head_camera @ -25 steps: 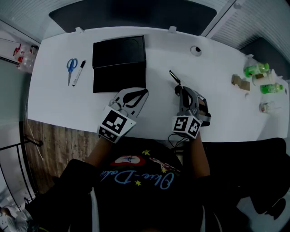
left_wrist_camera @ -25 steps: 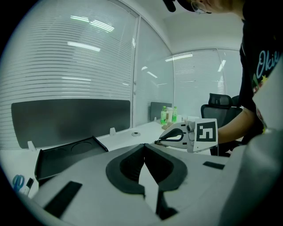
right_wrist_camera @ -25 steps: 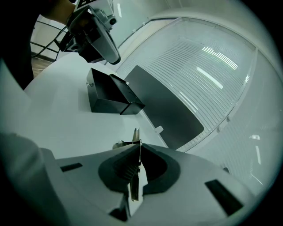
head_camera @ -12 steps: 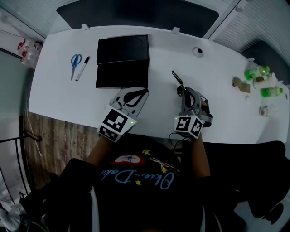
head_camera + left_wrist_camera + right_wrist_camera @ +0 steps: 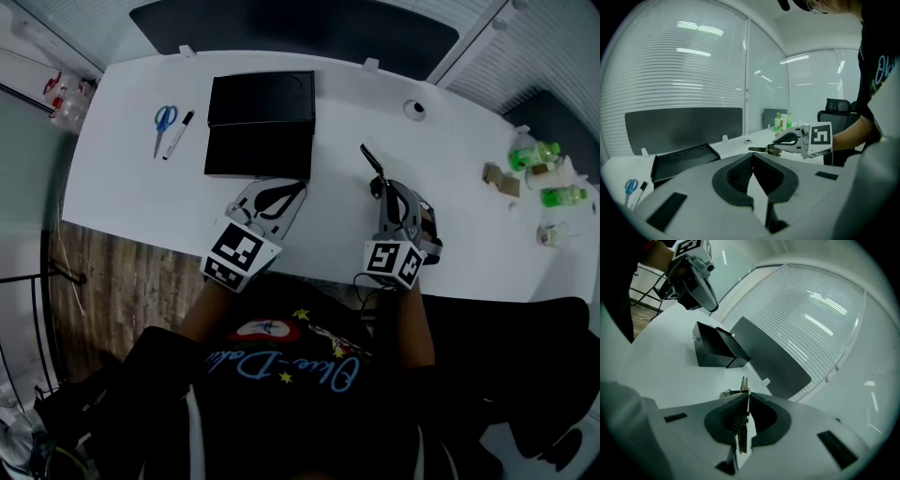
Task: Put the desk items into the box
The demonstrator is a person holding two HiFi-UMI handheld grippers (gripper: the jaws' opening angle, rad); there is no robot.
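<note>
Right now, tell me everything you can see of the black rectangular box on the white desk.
The black rectangular box looks matt and rigid. It lies open, its lid swung back on the far side, with round rings pressed into it. It rests on the white desk. Its inside is too dark to read.

The left hand-held gripper point(image 5: 753, 155) has its jaws together with nothing between them. On the white worktop point(image 5: 759, 138), an open black box point(image 5: 679, 161) sits to the left. Blue scissors point(image 5: 631, 185) and a marker point(image 5: 641, 188) lie further left. At right, the right hand-held gripper point(image 5: 772, 149) clamps a thin dark item point(image 5: 757, 149).
</note>
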